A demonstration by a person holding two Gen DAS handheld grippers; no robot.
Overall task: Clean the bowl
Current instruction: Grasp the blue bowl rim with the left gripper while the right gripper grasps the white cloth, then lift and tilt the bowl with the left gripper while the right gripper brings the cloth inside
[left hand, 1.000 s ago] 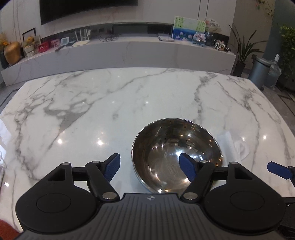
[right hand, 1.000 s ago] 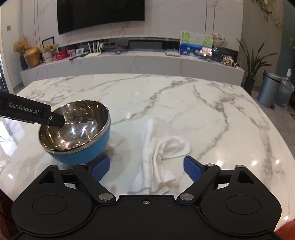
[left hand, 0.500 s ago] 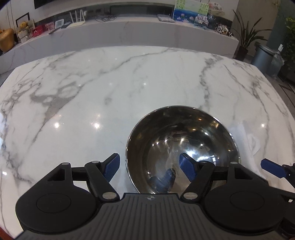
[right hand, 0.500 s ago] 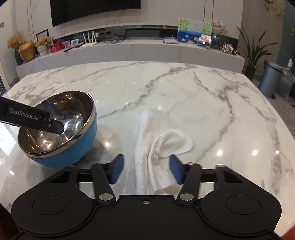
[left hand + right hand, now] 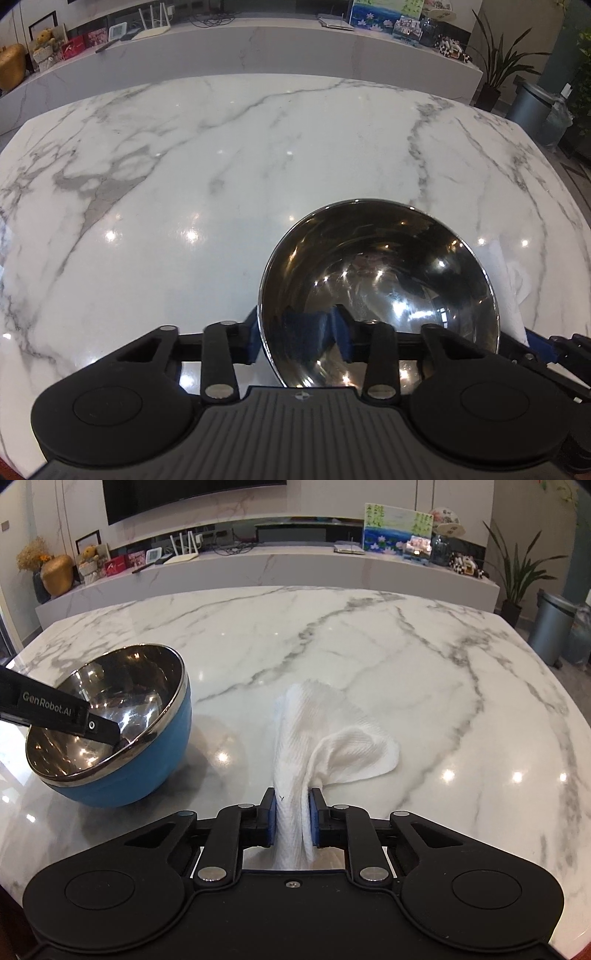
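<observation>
A steel bowl (image 5: 380, 288) with a blue outside sits on the marble table (image 5: 184, 166); it also shows in the right wrist view (image 5: 122, 738), tilted toward the right. My left gripper (image 5: 295, 338) is shut on the bowl's near rim, one finger outside and one inside. The left gripper's finger shows in the right wrist view (image 5: 55, 712), reaching into the bowl. A white cloth (image 5: 325, 738) lies on the table right of the bowl. My right gripper (image 5: 291, 821) is shut on the cloth's near end.
A long marble counter (image 5: 258, 565) with frames, a router and ornaments runs behind the table. A grey bin (image 5: 550, 627) and a plant (image 5: 517, 576) stand at the far right. The table's edge curves close on the left and right.
Both grippers closed: the left onto the bowl's rim, tilting it, and the right onto the cloth's near end. Both moved forward and down a little.
</observation>
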